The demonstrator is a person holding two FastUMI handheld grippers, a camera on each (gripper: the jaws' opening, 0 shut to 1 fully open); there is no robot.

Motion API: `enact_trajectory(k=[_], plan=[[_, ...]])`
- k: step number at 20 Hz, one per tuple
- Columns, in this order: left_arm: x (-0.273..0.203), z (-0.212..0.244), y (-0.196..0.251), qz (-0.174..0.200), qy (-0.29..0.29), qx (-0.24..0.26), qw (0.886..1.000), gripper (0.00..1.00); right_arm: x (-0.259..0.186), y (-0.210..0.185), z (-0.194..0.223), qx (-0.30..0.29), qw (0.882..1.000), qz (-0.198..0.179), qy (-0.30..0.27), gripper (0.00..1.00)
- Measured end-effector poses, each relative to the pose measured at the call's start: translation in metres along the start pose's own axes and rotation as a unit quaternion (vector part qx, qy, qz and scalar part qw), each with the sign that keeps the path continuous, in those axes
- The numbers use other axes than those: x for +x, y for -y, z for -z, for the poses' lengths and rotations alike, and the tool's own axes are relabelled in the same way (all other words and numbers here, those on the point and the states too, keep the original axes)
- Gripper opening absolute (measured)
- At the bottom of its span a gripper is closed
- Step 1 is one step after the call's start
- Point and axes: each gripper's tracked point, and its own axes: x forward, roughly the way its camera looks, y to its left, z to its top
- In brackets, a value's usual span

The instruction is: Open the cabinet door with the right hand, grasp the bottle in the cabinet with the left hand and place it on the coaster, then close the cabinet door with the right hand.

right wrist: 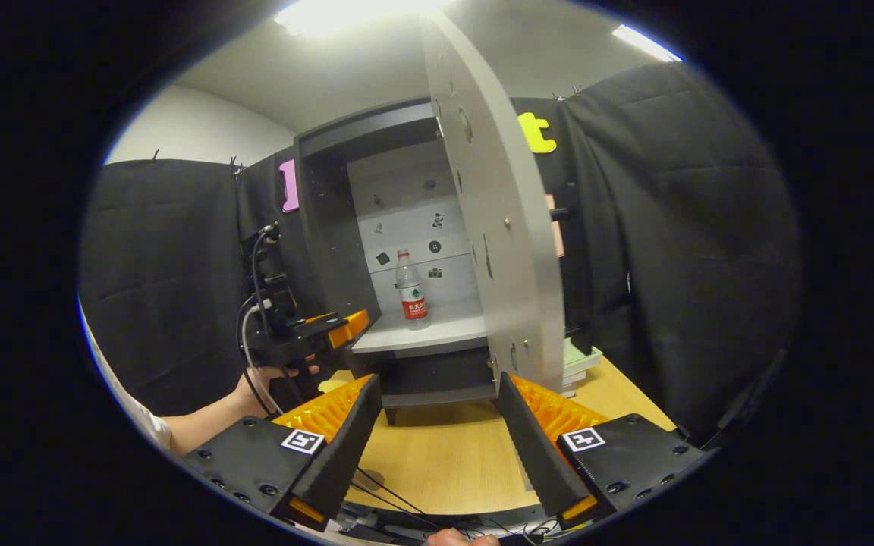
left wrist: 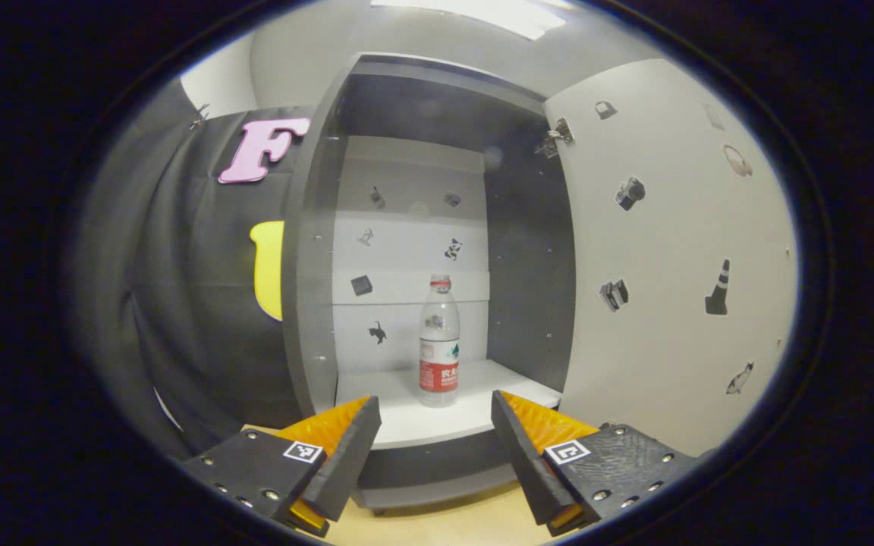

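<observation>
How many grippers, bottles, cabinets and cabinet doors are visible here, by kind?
Grippers: 2, left gripper and right gripper
Bottles: 1, the bottle standing on the cabinet shelf
Cabinets: 1, the cabinet
Cabinet doors: 1, the cabinet door, swung open
Total: 5

Open cabinet door (left wrist: 672, 250), bottle (left wrist: 438, 341) upright on shelf (left wrist: 475, 413)

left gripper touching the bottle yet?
Apart. Left gripper view: the left gripper is open short of the shelf, the bottle standing farther back with bare shelf between.
</observation>
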Motion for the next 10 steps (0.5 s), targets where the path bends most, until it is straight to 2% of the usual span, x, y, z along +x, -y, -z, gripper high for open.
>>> enact_trajectory(k=[1, 2, 3, 4, 7, 8, 10], plan=[[0.013, 0.001, 0.004, 0.01, 0.001, -0.001, 1.0, 0.9, 0.01, -0.004, 0.005, -0.005, 1.0, 0.002, -0.002, 0.98], [0.024, 0.003, 0.007, 0.016, 0.0, -0.002, 1.0, 0.88, 0.017, -0.007, 0.01, -0.013, 1.0, 0.003, -0.001, 0.98], [0.036, 0.001, 0.009, 0.022, 0.007, -0.003, 1.0, 0.92, 0.025, -0.012, 0.012, -0.021, 1.0, -0.001, -0.001, 0.98], [0.049, -0.001, 0.009, 0.024, 0.015, -0.004, 1.0, 0.88, 0.03, -0.019, 0.012, -0.028, 1.0, -0.007, 0.003, 0.98], [0.086, 0.009, 0.002, 0.017, 0.015, 0.002, 1.0, 0.88, 0.054, -0.029, 0.009, -0.039, 0.999, -0.016, 0.012, 0.98], [0.098, 0.01, -0.002, 0.011, 0.014, 0.01, 1.0, 0.92, 0.065, -0.033, 0.007, -0.038, 0.999, -0.02, 0.02, 0.98], [0.119, 0.015, -0.004, 0.014, 0.01, 0.019, 1.0, 0.88, 0.081, -0.034, 0.002, -0.046, 0.998, -0.016, 0.036, 0.98]])
